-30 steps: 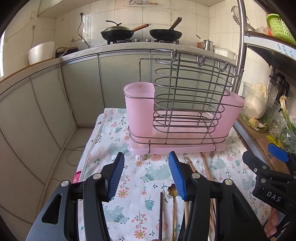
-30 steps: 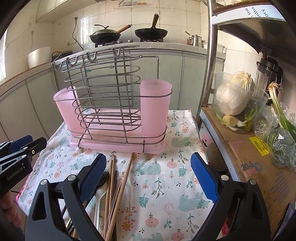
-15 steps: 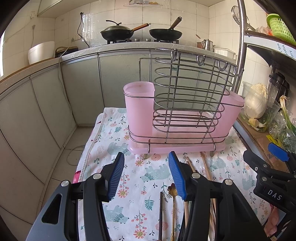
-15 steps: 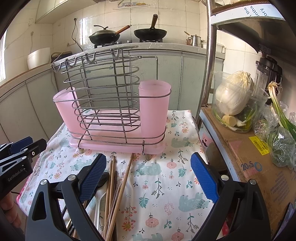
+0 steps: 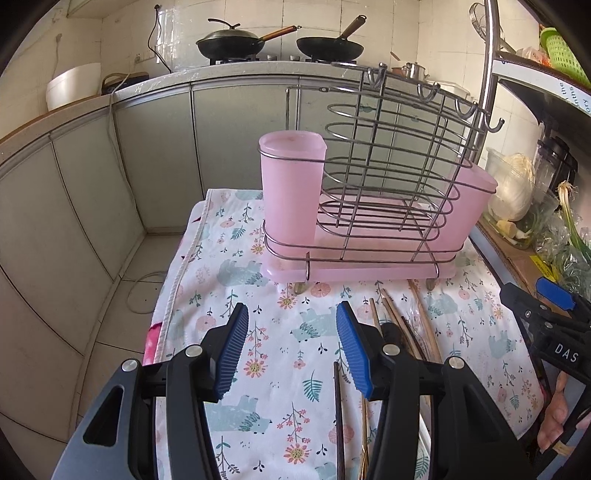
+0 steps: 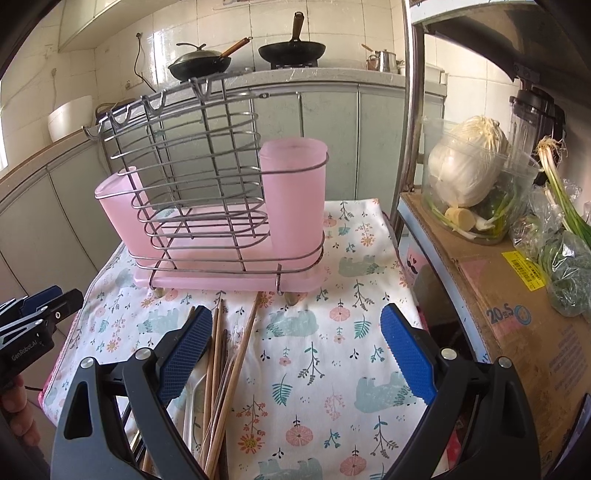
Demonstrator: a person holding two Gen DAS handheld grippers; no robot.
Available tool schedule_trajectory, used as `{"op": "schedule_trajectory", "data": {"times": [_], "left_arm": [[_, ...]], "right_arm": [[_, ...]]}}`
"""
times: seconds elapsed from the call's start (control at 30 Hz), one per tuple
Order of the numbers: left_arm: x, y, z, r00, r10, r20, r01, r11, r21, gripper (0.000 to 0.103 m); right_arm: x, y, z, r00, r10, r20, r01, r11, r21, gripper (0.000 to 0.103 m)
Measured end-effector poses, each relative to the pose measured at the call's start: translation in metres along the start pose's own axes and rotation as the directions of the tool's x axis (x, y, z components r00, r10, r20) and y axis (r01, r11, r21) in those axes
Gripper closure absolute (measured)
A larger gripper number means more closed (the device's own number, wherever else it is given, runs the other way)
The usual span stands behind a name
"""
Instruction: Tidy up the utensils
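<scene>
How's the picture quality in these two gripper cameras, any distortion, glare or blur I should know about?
Left wrist view: strong fisheye bends the cabinet fronts, dark corners, sharp focus on the wire rack. Right wrist view: same bowing, daylight glare on the wall tiles, chopsticks crisp, no motion blur.

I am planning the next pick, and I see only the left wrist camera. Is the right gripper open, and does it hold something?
Observer: The right gripper is open; its fingers grip nothing.
Operator: Where are the chopsticks from there?
Observer: The wooden chopsticks lie on the floral cloth close by its left finger, tips toward the pink utensil rack.
Operator: Is anything else in that pile?
Observer: A white utensil, perhaps a spoon, lies between that finger and the chopsticks.
</scene>
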State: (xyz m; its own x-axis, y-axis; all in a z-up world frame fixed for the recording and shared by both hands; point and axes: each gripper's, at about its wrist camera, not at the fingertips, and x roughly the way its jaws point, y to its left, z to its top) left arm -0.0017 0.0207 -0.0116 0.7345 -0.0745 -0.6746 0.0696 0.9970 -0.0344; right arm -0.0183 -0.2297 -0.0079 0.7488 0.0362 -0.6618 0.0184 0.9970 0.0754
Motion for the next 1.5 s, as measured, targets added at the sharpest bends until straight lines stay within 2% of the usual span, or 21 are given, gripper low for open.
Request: {"op": "schedule_trajectory", "data": {"times": [0.17,0.33,0.4,0.6,0.67,0.73,0.87,1.0,1.13,1.2,1.33,1.5], "left_arm": [[0.014,0.007,-0.010,0.995,-0.043,-0.089,0.042,0.999,-0.020,0.053],[0.026,0.005,-0.023,0.978,-0.093,-0.185,0.091,0.996,-0.021,0.054],[0.031,0.002,-0.027,0.971,-0.107,-0.214,0.106,0.994,-0.015,0.054],[0.047,-0.008,-0.035,0.940,-0.139,-0.312,0.149,0.989,0.007,0.072],[0.053,-0.012,-0.038,0.924,-0.159,-0.347,0.171,0.985,0.005,0.078],[0.060,-0.015,-0.041,0.912,-0.173,-0.373,0.185,0.983,-0.003,0.080],[0.073,-0.020,-0.041,0.900,-0.163,-0.403,0.179,0.984,0.000,0.081],[0.083,-0.022,-0.044,0.886,-0.157,-0.436,0.173,0.985,-0.002,0.082],[0.086,-0.023,-0.046,0.888,-0.147,-0.436,0.173,0.985,0.019,0.083],[0.085,-0.021,-0.047,0.891,-0.131,-0.434,0.162,0.986,0.033,0.096],[0.085,-0.016,-0.046,0.892,-0.141,-0.429,0.172,0.985,0.033,0.099],[0.078,-0.009,-0.044,0.899,-0.165,-0.407,0.184,0.983,0.009,0.099]], "right_arm": [[0.006,-0.005,-0.004,0.998,0.032,-0.047,-0.031,0.999,0.023,0.010],[0.009,-0.007,-0.009,0.995,0.057,-0.081,-0.055,0.998,0.026,0.011],[0.011,-0.008,-0.010,0.993,0.066,-0.094,-0.064,0.998,0.025,0.014],[0.018,-0.014,-0.015,0.983,0.106,-0.147,-0.098,0.994,0.055,0.030],[0.021,-0.016,-0.017,0.979,0.118,-0.164,-0.108,0.992,0.067,0.039],[0.025,-0.018,-0.018,0.974,0.136,-0.181,-0.123,0.989,0.083,0.046],[0.033,-0.023,-0.021,0.957,0.189,-0.221,-0.164,0.978,0.125,0.061],[0.040,-0.023,-0.022,0.941,0.230,-0.249,-0.196,0.968,0.154,0.067],[0.051,-0.019,-0.020,0.921,0.269,-0.281,-0.227,0.959,0.173,0.070],[0.057,-0.014,-0.019,0.906,0.297,-0.300,-0.250,0.951,0.184,0.070],[0.072,-0.006,-0.015,0.878,0.337,-0.339,-0.281,0.938,0.202,0.074],[0.099,-0.001,-0.015,0.840,0.367,-0.400,-0.279,0.924,0.262,0.079]]}}
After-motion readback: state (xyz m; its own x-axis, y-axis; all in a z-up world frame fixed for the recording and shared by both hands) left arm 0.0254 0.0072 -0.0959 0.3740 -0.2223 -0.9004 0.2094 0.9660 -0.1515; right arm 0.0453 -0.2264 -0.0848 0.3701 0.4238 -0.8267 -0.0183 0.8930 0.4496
